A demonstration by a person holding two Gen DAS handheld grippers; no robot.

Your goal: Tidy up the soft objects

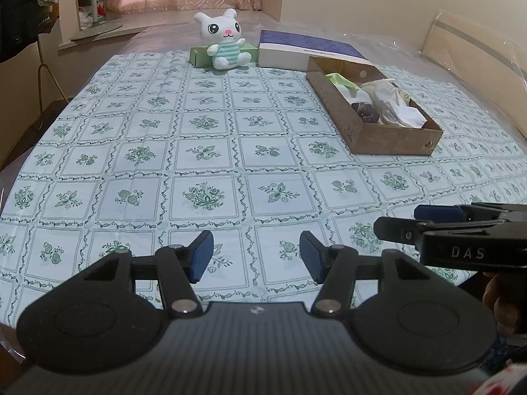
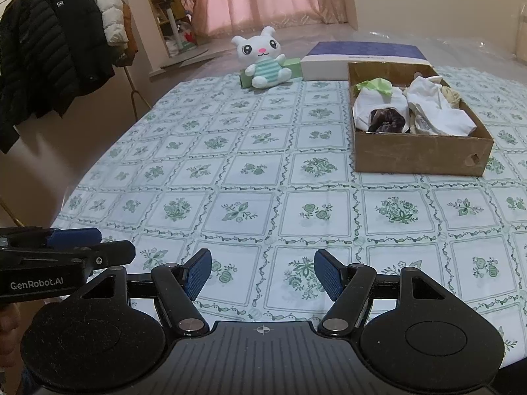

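Note:
A brown cardboard box (image 1: 392,138) (image 2: 418,156) stands at the right of the table, holding white and pale green cloths and a dark brown fuzzy item (image 2: 387,120). A white plush bunny (image 1: 224,41) (image 2: 265,62) in a striped top sits at the far edge, leaning on a green carton (image 1: 197,56). My left gripper (image 1: 256,256) hovers open over the near tablecloth with nothing between its blue pads. My right gripper (image 2: 262,275) is open too, and empty. Each gripper shows from the side in the other's view: the right gripper (image 1: 428,219), the left gripper (image 2: 82,242).
A blue and white flat box (image 1: 306,49) (image 2: 362,59) lies behind the cardboard box. The table (image 1: 204,151) wears a green floral cloth under clear plastic. Dark and white coats (image 2: 56,52) hang on a rack at the left. Pink curtains close off the back.

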